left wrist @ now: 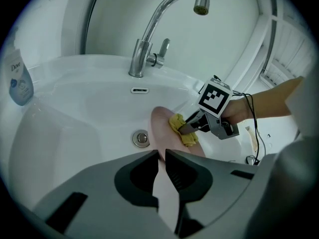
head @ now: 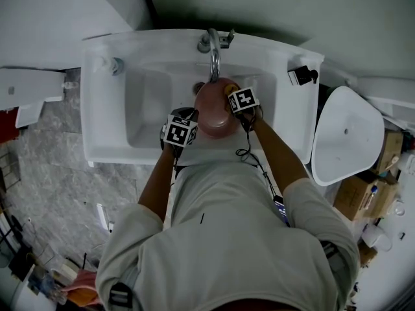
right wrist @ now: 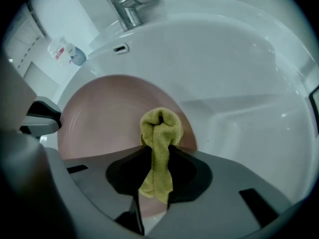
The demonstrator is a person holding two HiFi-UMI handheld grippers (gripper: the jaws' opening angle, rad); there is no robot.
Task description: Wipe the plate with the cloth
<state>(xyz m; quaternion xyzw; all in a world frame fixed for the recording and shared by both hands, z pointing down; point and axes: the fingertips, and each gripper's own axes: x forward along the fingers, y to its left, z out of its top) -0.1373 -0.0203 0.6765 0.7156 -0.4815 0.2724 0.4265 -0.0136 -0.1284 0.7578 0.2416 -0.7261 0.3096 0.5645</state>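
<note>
Directly under the faucet (head: 214,52), a pink plate (head: 215,114) is held over the basin of a white sink (head: 94,123), at the 12 o'clock side of the person standing before it. The left gripper (left wrist: 162,157) has its jaws drawn almost together on the plate's near rim, with only the thin edge of the plate between them; in the head view this gripper sits at the plate's 8 o'clock. The plate is tilted rather than flat, and its face turns toward the right gripper (right wrist: 156,151), which comes in from the plate's 2 o'clock. That gripper's jaws are closed on a yellow-green cloth (right wrist: 159,132), pinched at its middle so that a bunched fold sticks out past the tips and a loose tail hangs back between the jaws. The bunched end is pressed against the plate's face near its right-hand rim. In the left gripper view the cloth shows as a small yellow wad on the pink surface, at about 1 o'clock from that gripper's own jaw tips. A round drain (left wrist: 141,138) lies in the basin floor just left of the plate, and an overflow slot (left wrist: 140,90) sits above it below the faucet's base. A soap bottle (left wrist: 19,81) stands on the sink's ledge at 9 o'clock in that view. Whether the plate's lower edge touches the basin cannot be told.
</note>
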